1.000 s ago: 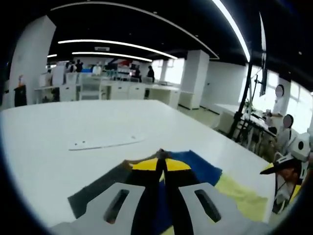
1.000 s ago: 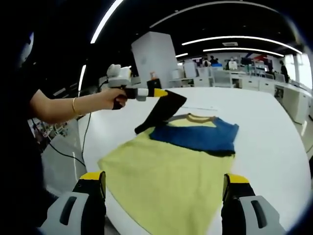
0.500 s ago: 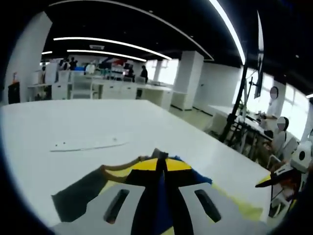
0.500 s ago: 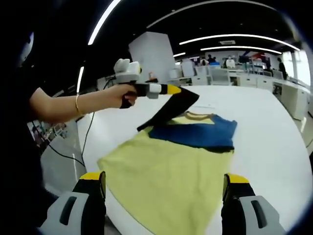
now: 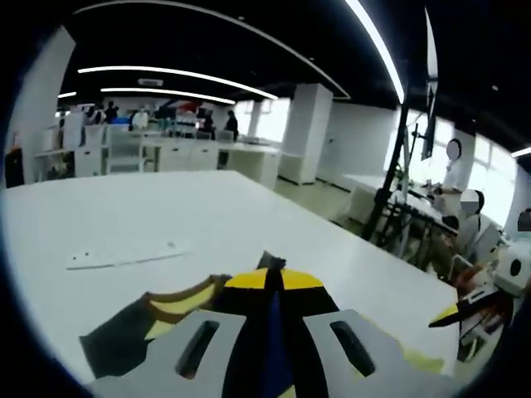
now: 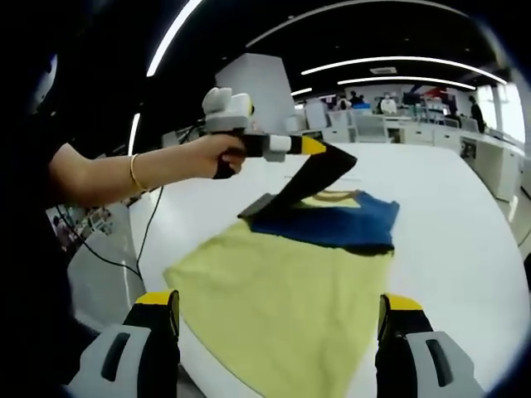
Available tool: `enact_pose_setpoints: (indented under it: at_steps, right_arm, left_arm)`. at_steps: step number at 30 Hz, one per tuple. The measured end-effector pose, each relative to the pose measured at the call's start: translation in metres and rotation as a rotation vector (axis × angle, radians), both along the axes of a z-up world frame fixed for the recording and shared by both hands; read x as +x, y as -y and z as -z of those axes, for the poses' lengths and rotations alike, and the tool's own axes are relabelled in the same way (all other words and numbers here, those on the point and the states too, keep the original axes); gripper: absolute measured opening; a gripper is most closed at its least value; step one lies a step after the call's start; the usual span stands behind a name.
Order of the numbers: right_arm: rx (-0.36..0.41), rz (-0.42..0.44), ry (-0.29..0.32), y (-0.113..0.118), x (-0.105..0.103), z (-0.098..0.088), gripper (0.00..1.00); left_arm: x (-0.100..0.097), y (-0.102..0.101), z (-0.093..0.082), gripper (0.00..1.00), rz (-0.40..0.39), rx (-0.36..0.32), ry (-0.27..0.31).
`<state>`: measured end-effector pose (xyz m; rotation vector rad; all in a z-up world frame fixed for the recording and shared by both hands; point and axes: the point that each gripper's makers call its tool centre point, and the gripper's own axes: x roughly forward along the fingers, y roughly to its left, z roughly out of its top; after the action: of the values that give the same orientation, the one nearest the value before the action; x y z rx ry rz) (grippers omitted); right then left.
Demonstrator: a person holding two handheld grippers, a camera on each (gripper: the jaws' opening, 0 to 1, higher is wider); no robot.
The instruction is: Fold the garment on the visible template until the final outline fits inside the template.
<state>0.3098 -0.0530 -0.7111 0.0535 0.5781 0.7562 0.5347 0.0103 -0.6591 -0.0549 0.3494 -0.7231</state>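
Folding barely begun: left gripper (image 6: pixel 319 148) clamped on dark sleeve (image 6: pixel 311 178), lifted over shirt (image 6: pixel 290 290). Right gripper (image 6: pixel 278 319) fingers spread, empty. Most folds outstanding.

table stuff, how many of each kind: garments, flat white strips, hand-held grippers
Yellow, blue and dark grey garment: 1
Flat white strip on the white table: 1
Hand-held grippers, left shut on the dark sleeve, right open: 2
Total: 4
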Motion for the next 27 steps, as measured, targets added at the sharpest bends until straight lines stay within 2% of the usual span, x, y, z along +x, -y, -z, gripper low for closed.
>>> enact_pose_setpoints:
  at_steps: [10, 14, 18, 21, 24, 27]
  right_arm:
    - [0.001, 0.013, -0.008, 0.004, -0.001, 0.003, 0.99]
    - [0.003, 0.020, -0.009, 0.006, -0.001, 0.003, 0.99]
    - [0.006, 0.025, -0.013, 0.007, -0.001, 0.005, 0.99]
    - [0.004, 0.024, -0.016, 0.007, -0.002, 0.006, 0.99]
    - [0.004, 0.026, -0.020, 0.008, -0.003, 0.008, 0.99]
    - [0.004, 0.032, -0.023, 0.010, -0.003, 0.009, 0.99]
  left_arm:
    - [-0.003, 0.030, -0.006, 0.00, 0.048, 0.006, 0.031]
    - [-0.005, 0.037, -0.002, 0.00, 0.055, -0.002, 0.024]
    - [-0.011, 0.045, 0.010, 0.00, 0.069, 0.013, 0.011]
    - [-0.014, 0.049, 0.024, 0.00, 0.062, 0.038, -0.010]
    - [-0.018, 0.056, 0.037, 0.00, 0.059, 0.029, -0.041]
    - [-0.025, 0.063, 0.052, 0.00, 0.078, 0.057, -0.057]
